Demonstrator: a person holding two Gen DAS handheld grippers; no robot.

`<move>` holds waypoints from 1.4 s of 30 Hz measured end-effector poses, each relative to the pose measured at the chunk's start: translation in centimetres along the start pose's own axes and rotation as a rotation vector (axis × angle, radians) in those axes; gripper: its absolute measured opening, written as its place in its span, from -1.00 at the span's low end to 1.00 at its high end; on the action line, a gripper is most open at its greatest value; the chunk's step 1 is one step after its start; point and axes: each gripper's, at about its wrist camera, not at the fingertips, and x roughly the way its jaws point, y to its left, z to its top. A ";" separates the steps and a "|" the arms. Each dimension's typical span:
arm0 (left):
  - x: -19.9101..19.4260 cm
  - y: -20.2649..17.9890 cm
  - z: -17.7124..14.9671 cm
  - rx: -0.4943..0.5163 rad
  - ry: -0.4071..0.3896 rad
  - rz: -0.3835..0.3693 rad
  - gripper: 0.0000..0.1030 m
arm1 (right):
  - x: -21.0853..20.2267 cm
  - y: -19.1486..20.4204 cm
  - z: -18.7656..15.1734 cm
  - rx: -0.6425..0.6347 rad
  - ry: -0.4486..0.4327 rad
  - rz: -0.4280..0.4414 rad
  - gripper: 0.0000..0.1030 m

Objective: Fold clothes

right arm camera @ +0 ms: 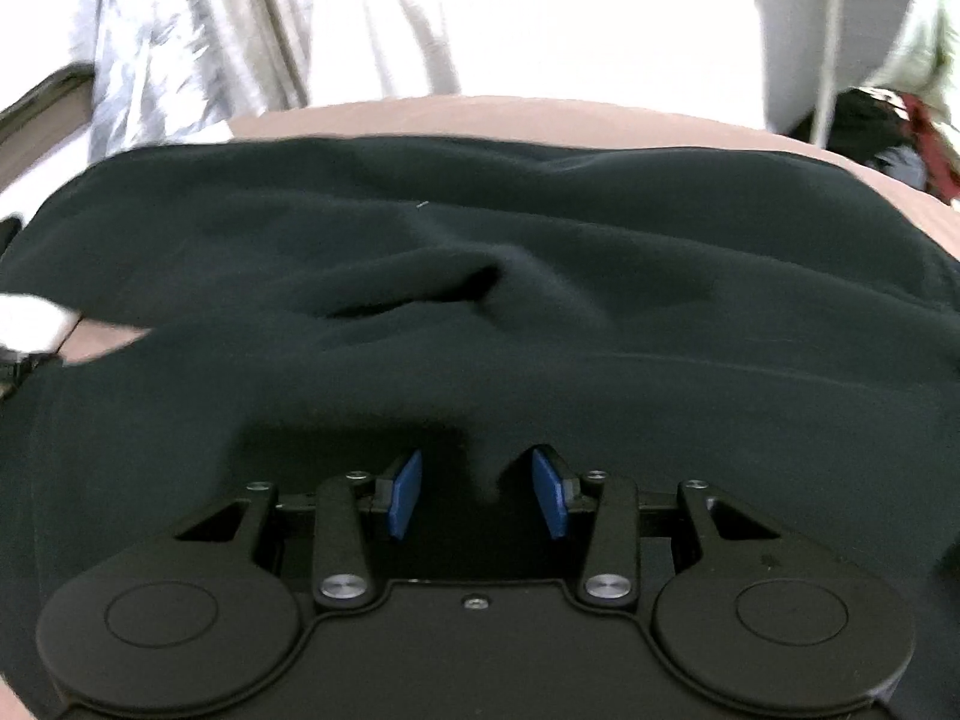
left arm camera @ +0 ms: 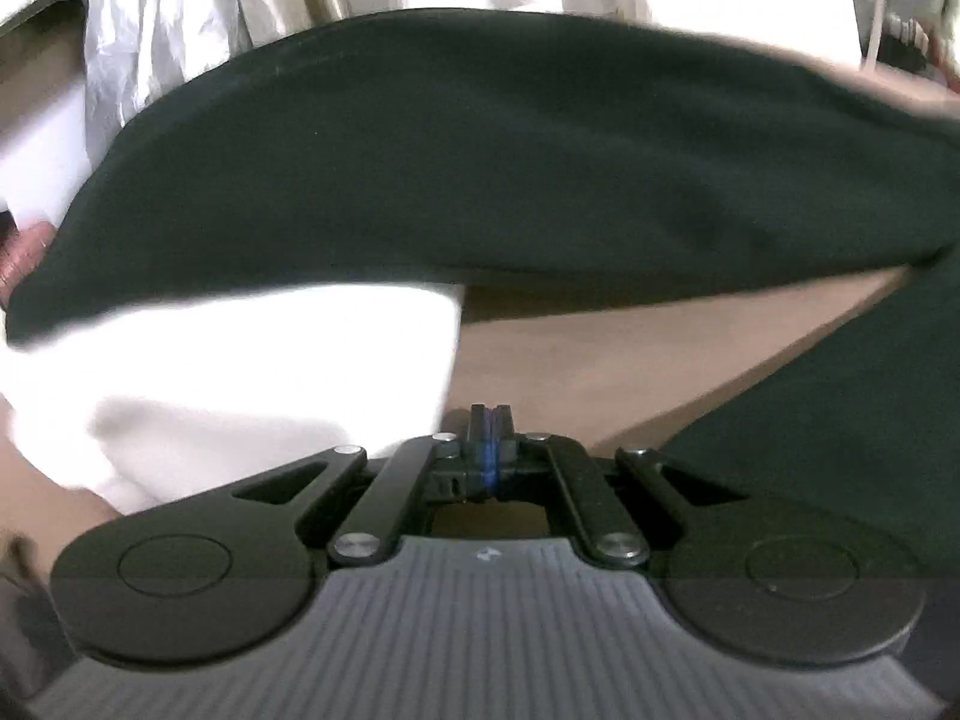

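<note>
Left gripper (left arm camera: 490,420), fingers together, sits beside a dark garment (left arm camera: 480,168); only this view shows white cloth (left arm camera: 240,372). Right gripper (right arm camera: 477,495), fingers apart, rests on the garment's blurred folds.

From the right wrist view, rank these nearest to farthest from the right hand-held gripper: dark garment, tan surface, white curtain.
1. Dark garment: directly under the right hand-held gripper.
2. Tan surface: bare strip beyond the garment's far edge.
3. White curtain: hanging behind that, at the top.

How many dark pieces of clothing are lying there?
1 that I can tell: a dark garment spread across the tan surface, partly folded over itself. A white cloth lies beside it; more could be hidden underneath.
</note>
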 end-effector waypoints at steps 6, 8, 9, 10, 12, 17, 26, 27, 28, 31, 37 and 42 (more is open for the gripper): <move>-5.2 5.8 0.1 -0.195 -0.048 -0.098 -0.96 | 0.4 2.5 0.6 -0.066 0.001 0.060 -0.10; -7.7 6.9 -0.6 -0.176 -0.083 -0.020 -0.80 | 2.3 3.9 1.1 -0.103 0.018 0.085 -0.10; -9.0 7.6 -1.0 -0.174 -0.101 0.021 -0.68 | 3.6 4.4 1.4 -0.113 0.028 0.088 -0.12; -10.2 8.1 -1.5 -0.167 -0.120 0.068 -0.38 | 4.8 4.9 1.8 -0.123 0.037 0.090 -0.25; -12.7 9.2 -2.8 -0.146 -0.158 0.169 0.03 | 6.7 4.8 3.0 -0.079 0.020 0.059 -0.57; -16.1 14.0 -6.1 -0.109 -0.185 0.256 0.37 | 7.4 4.5 5.0 0.059 -0.004 -0.033 -0.76; -13.5 23.3 -11.4 -0.338 -0.002 -0.014 0.21 | 0.6 10.2 0.9 -0.068 -0.127 0.079 -0.09; -13.1 23.5 -11.7 -0.344 0.008 -0.007 0.22 | 0.1 10.9 0.1 -0.081 -0.128 0.106 -0.07; -12.9 23.4 -11.9 -0.339 0.008 0.011 0.22 | -0.1 11.4 -0.6 -0.089 -0.127 0.125 -0.06; -12.3 23.0 -11.9 -0.282 -0.040 0.008 0.28 | -0.2 12.7 -2.6 -0.094 -0.113 0.174 -0.06; -7.5 19.2 -10.8 0.012 0.084 -0.023 0.19 | 0.2 15.0 -5.1 -0.184 -0.040 0.212 -0.06; -8.9 17.7 -9.8 0.054 0.004 -0.020 -0.83 | 0.8 15.2 -6.1 -0.240 -0.006 0.192 -0.04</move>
